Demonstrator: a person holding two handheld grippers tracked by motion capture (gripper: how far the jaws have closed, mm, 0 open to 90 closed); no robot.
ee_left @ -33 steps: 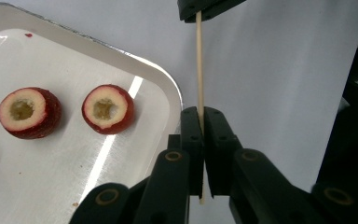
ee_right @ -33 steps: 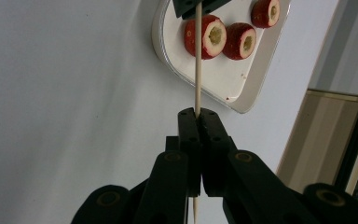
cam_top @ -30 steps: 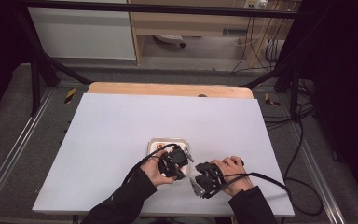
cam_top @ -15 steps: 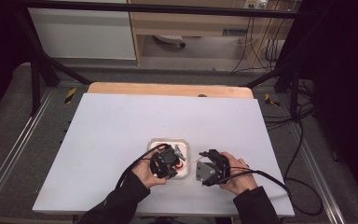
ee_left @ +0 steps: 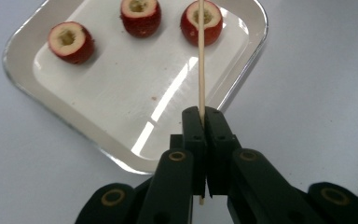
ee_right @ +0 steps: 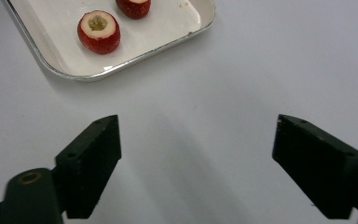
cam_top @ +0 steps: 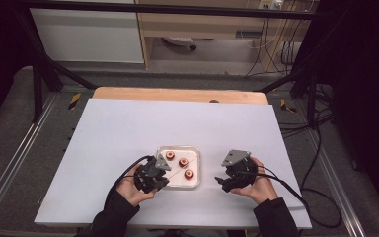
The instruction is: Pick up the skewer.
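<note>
Now the tray holds three cored fruits; left tongs clench a skewer, right tongs gape.

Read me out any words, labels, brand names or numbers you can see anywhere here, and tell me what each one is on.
None can be read: the white rectangular tray, the cored red fruits, the thin wooden skewer, the black left gripper and the black right gripper carry no print.

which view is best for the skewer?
Left gripper view: the skewer runs its full length from the shut left tool out over the tray. High view shows it as a faint line. The right gripper view gives none of it.
</note>
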